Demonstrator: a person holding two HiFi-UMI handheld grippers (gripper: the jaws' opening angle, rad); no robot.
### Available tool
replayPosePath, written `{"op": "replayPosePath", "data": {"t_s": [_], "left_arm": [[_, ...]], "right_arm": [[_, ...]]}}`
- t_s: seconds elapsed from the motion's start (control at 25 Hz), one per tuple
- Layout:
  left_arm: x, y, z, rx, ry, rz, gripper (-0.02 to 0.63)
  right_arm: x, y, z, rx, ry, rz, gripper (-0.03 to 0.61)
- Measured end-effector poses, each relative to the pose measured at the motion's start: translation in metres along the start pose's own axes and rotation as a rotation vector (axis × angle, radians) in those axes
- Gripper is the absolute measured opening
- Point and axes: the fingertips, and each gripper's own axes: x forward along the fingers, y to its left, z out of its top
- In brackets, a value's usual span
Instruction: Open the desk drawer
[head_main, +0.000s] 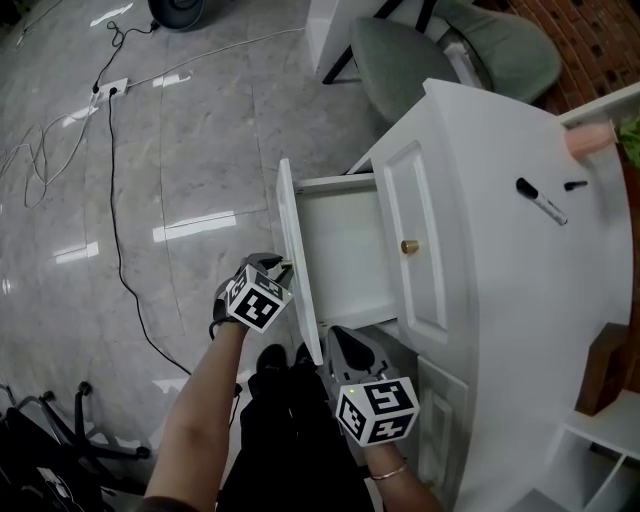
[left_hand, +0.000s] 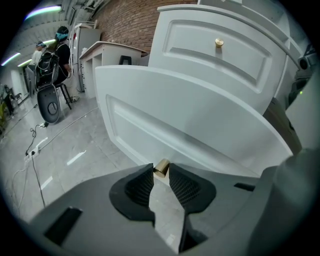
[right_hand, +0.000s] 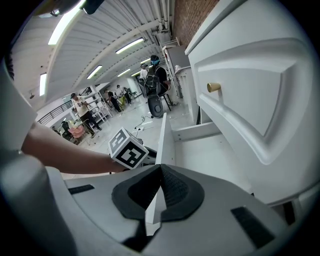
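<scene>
The white desk has one drawer pulled out toward the floor side, its inside bare. My left gripper is at the outer face of the drawer front. In the left gripper view the jaws close on the small brass drawer knob, one pad on each side of it. My right gripper is shut with nothing in it, close to the near end of the drawer front. In the right gripper view its pads meet just over the panel's top edge.
A second, closed drawer panel with a brass knob sits above the open one. Two black markers lie on the desk top. A green chair stands beyond the desk. Cables and a power strip lie on the grey floor at left.
</scene>
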Motion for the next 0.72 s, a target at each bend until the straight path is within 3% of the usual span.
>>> {"op": "replayPosePath", "data": {"t_s": [0.48, 0.72], "left_arm": [[-0.065, 0.018, -0.022, -0.153, -0.008, 0.108, 0.091], [-0.11, 0.004, -0.007, -0.17, -0.071, 0.142, 0.03]], "right_arm": [[-0.02, 0.001, 0.009, 0.002, -0.011, -0.008, 0.005], [-0.039, 0.01, 0.019, -0.009, -0.023, -0.011, 0.005]]}}
